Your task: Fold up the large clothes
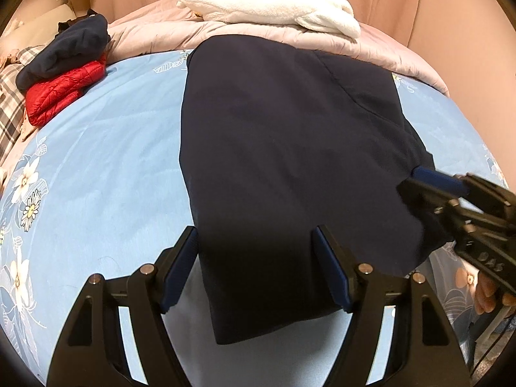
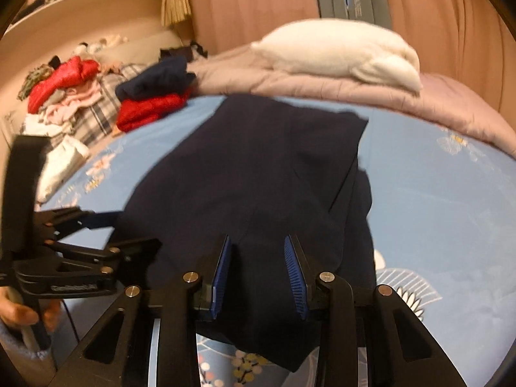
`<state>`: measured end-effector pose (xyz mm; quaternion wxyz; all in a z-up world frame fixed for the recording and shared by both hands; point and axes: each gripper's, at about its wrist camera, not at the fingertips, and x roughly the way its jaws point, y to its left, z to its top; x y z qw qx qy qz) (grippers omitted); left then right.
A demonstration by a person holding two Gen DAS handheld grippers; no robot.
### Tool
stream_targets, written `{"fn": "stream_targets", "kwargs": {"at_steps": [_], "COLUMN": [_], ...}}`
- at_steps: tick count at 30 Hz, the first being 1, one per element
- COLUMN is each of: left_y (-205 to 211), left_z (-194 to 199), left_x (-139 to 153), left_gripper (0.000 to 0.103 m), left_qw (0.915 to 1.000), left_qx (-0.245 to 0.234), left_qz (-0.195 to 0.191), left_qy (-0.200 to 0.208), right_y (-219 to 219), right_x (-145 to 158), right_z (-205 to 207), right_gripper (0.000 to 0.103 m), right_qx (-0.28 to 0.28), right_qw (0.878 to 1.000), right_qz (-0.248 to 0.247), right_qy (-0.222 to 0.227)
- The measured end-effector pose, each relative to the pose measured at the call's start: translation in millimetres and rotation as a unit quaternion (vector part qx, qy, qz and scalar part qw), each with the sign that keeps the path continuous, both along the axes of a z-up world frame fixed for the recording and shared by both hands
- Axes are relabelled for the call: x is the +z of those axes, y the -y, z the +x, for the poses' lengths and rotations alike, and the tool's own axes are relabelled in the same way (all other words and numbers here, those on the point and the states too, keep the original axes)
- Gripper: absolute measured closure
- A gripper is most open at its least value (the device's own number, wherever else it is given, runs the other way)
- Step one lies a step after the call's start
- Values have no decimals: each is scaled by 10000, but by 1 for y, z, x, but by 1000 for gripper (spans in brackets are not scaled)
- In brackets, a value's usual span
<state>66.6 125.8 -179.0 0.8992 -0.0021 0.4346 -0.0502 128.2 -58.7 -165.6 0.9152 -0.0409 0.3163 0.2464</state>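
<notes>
Lying ahead of both grippers, a navy garment (image 1: 283, 148) covers a blue floral sheet (image 1: 106, 148); beyond, pink curtains (image 2: 258, 3). Left gripper (image 1: 258, 258) and right gripper (image 2: 258, 267) gape, jaws apart.

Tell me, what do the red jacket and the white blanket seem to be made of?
The red jacket: probably shiny quilted synthetic shell, judging by its stitched puffy ridges and sheen. The white blanket: apparently soft fleece or plush, with a matte fuzzy surface; exact fibre cannot be told.
</notes>
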Motion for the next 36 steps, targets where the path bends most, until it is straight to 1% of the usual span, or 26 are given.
{"fn": "stream_targets", "kwargs": {"at_steps": [4, 6, 11, 18, 36], "left_y": [0, -1, -4, -1, 2], "left_z": [3, 4, 7, 7, -7], "left_x": [-6, -7, -9, -8, -7], "left_gripper": [28, 27, 27, 27, 27], "left_qw": [10000, 9999, 9997, 9998, 9997], "left_qx": [12, 30, 42, 35, 96], "left_qz": [5, -85, -188, -139, -76], "left_qy": [-51, -97, -159, -165, -201], "right_y": [-2, 0, -2, 0, 17], "right_x": [-15, -17, -18, -20, -21], "right_z": [14, 13, 10, 3, -7], "right_gripper": [66, 66, 66, 66, 66], "right_qx": [-18, -26, -3, -17, -80], "right_qw": [9995, 9994, 9993, 9992, 9985], "right_qz": [-128, -103, -123, -69, 39], "right_qy": [-291, -342, -361, -400, -538]}}
